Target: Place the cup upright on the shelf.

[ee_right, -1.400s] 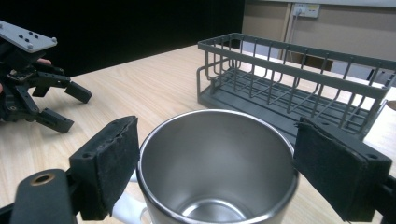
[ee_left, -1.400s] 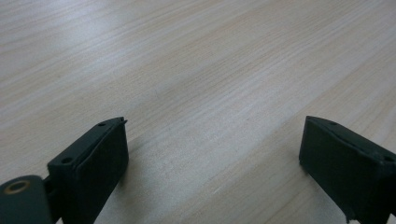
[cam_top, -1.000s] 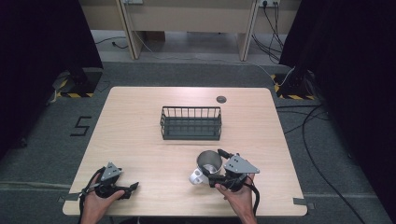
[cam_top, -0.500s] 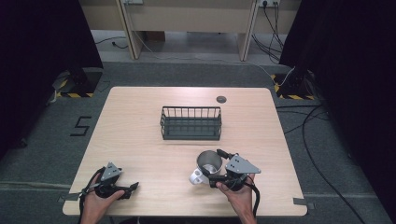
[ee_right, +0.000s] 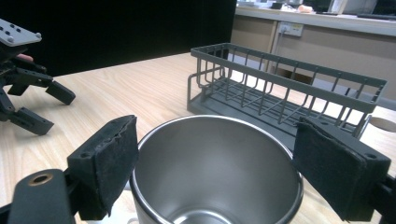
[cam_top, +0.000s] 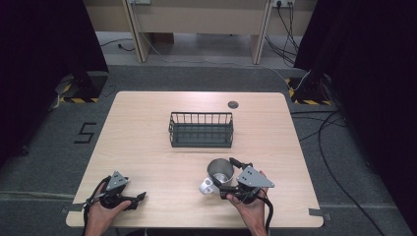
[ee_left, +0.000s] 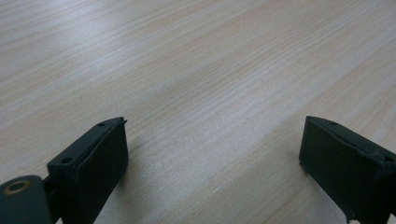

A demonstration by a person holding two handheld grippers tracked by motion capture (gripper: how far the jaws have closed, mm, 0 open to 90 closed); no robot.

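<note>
A shiny steel cup [cam_top: 220, 171] stands upright and empty on the wooden table [cam_top: 147, 128], its pale handle [cam_top: 206, 186] pointing toward the front-left. My right gripper [cam_top: 224, 175] is open, with one black jaw on each side of the cup's rim. In the right gripper view the cup [ee_right: 215, 172] sits between the right gripper's [ee_right: 215, 154] two pads, very close to both. My left gripper [cam_top: 137, 200] rests open near the table's front left corner. In the left gripper view, only bare wood lies between the left gripper's [ee_left: 212, 154] jaws.
A dark wire basket [cam_top: 201, 129] stands empty at the table's middle, just beyond the cup, and appears as the basket [ee_right: 285, 88] in the right gripper view. A small round grommet [cam_top: 232, 104] sits near the far edge. Cables run over the floor to the right.
</note>
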